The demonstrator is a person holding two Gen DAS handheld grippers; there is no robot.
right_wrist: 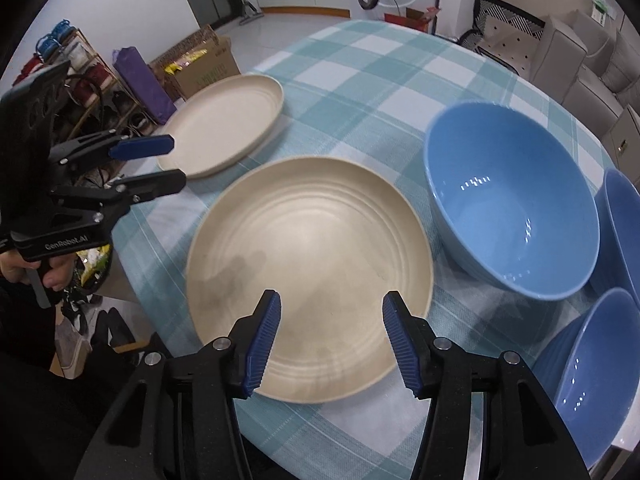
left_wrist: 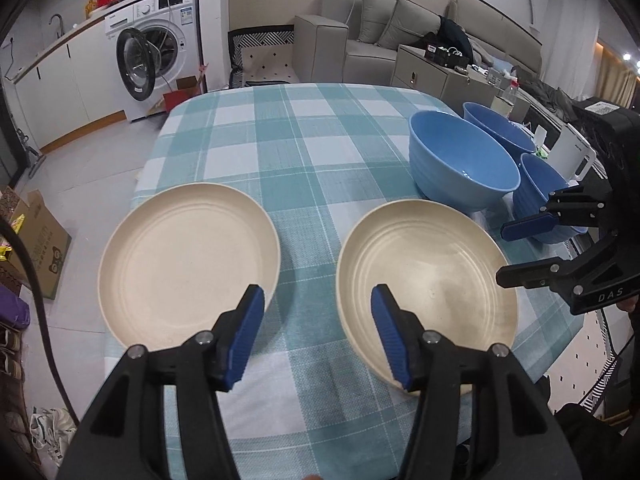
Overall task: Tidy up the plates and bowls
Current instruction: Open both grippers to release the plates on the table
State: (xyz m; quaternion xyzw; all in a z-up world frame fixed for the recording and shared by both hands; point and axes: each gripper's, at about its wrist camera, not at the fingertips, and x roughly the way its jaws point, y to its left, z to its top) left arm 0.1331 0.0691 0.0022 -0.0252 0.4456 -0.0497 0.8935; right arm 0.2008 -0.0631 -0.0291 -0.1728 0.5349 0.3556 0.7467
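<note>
Nearest to us, the left gripper [left_wrist: 318, 334] hangs low over the near edge of the table, its blue ribbed fingers [left_wrist: 248, 336] spread wide apart and empty, aimed at the strip of cloth between the two plates. The right gripper [right_wrist: 331, 336] is likewise spread wide and holds nothing; it hovers over the near rim of the right-hand round cream plate with ringed grooves [right_wrist: 310, 276].

The other round cream plate [left_wrist: 188, 266] lies flat to the left, near the table's left edge, apart from its twin. On the right stand three glossy blue ribbed bowls: the big one [right_wrist: 510, 200] just beyond the right plate, a second [right_wrist: 592, 376] near and to the right, a third [right_wrist: 624, 224] farther right at the table's edge. All sit upright on the teal-and-white checked tablecloth [left_wrist: 320, 140]; whether they touch one another we cannot tell.

We judge that nothing is stacked yet: plates lie singly, and the bowls are clustered, not nested. The open fingers suit a rim pinch, so we think the right gripper is placed to take the near plate by its edge, while the left waits by the gap, able to reach either plate. A shallow rim gives little purchase, so the plate could tip or slide as it lifts.
</note>
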